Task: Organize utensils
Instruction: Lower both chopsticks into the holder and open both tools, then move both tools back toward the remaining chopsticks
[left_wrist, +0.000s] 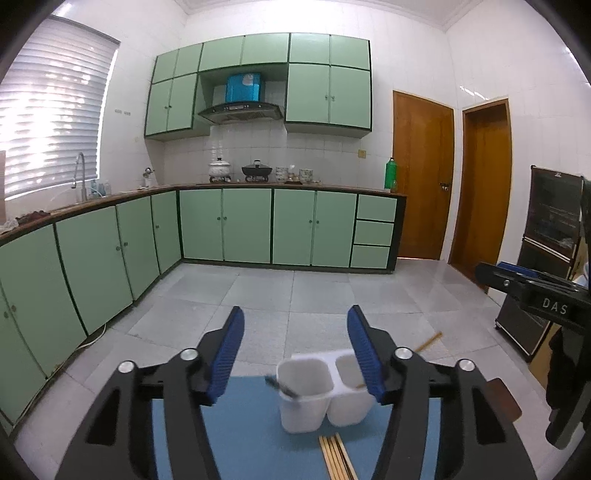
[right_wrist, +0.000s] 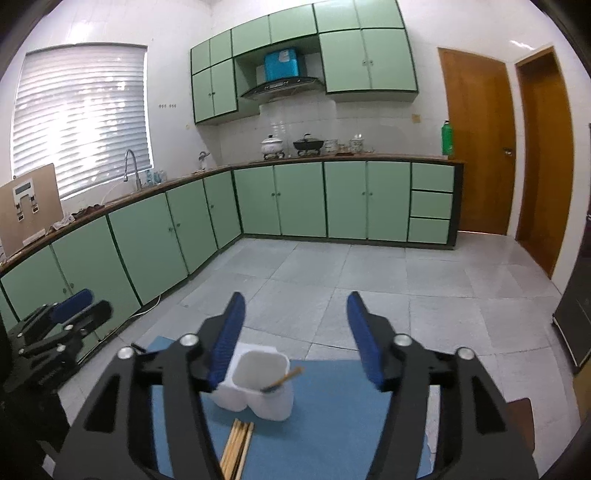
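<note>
Left wrist view: chopstick bundle lies just below both spread tools

Left wrist view shows the left tool (left_wrist: 295, 354) with its blue pads spread wide and nothing between them. Below and slightly right of its centre line lies the bundle of wooden chopsticks (left_wrist: 337, 458) on the blue mat (left_wrist: 251, 435) that covers the bench. The bundle's long axis runs from near the foot of the white two-cup holder (left_wrist: 317, 391) toward the camera, slanting a little to the right as it comes closer, so its far ends point at the holder. The holder stands upright between the pads in this view, a dark-handled utensil (left_wrist: 280, 386) leaning out of its left cup and a single chopstick (left_wrist: 428, 341) leaning out of the right cup, partly hidden by the right pad.

From the right wrist, the right tool (right_wrist: 295, 341) is likewise spread and empty. Here the same chopsticks (right_wrist: 238, 446) lie below and left of its centre line, long axis toward the camera and tilting left, far ends touching or just short of the holder (right_wrist: 258, 387); which, I cannot tell. The left tool (right_wrist: 70, 306) shows at the left edge.

Neither tool is clearly nearer; the bundle sits between the two. I judge that either must tip further downward and turn its pads across the sticks' length before closing.
</note>
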